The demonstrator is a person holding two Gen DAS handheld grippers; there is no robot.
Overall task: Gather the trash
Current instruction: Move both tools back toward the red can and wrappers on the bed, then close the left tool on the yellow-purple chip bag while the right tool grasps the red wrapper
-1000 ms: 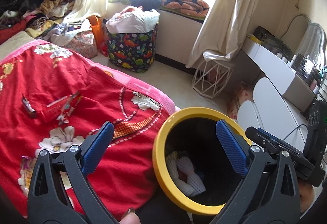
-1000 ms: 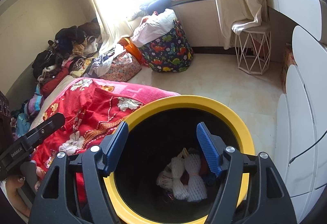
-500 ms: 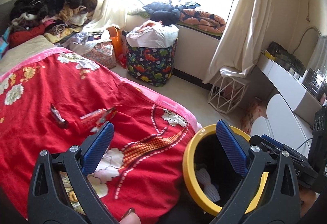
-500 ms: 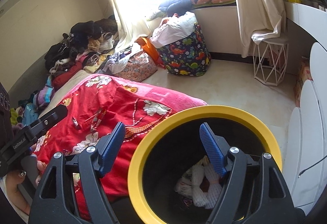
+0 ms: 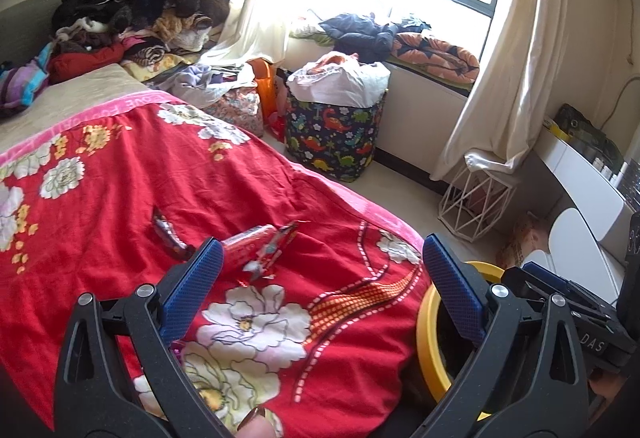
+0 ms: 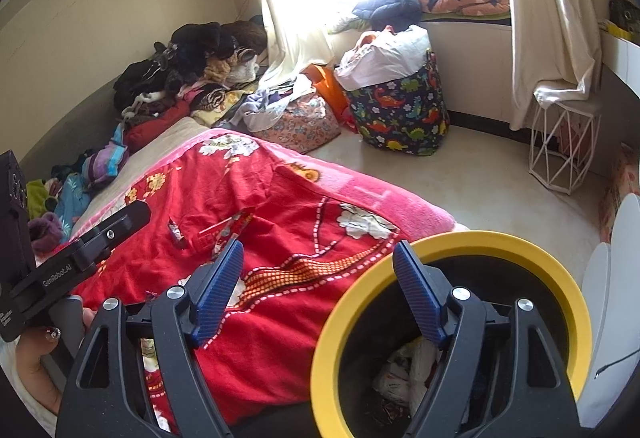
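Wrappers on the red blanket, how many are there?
2. A red wrapper lies mid-blanket, torn open at one end. A small dark wrapper lies just left of it. More could be hidden behind the left hand-held gripper or in blanket folds.

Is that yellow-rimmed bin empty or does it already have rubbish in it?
Not empty. The bin stands upright beside the bed, and the right wrist view looks down into it at crumpled white wrappers lying on the bottom; it is far from full.

Left wrist view looking forward and down over the red bedspread (image 5: 200,198) toward the window, close above the bed, right wrist view facing likewise from further right, over the yellow-rimmed bin (image 6: 576,314), both sharing bedspread, bin, dinosaur-print basket (image 5: 336,142).
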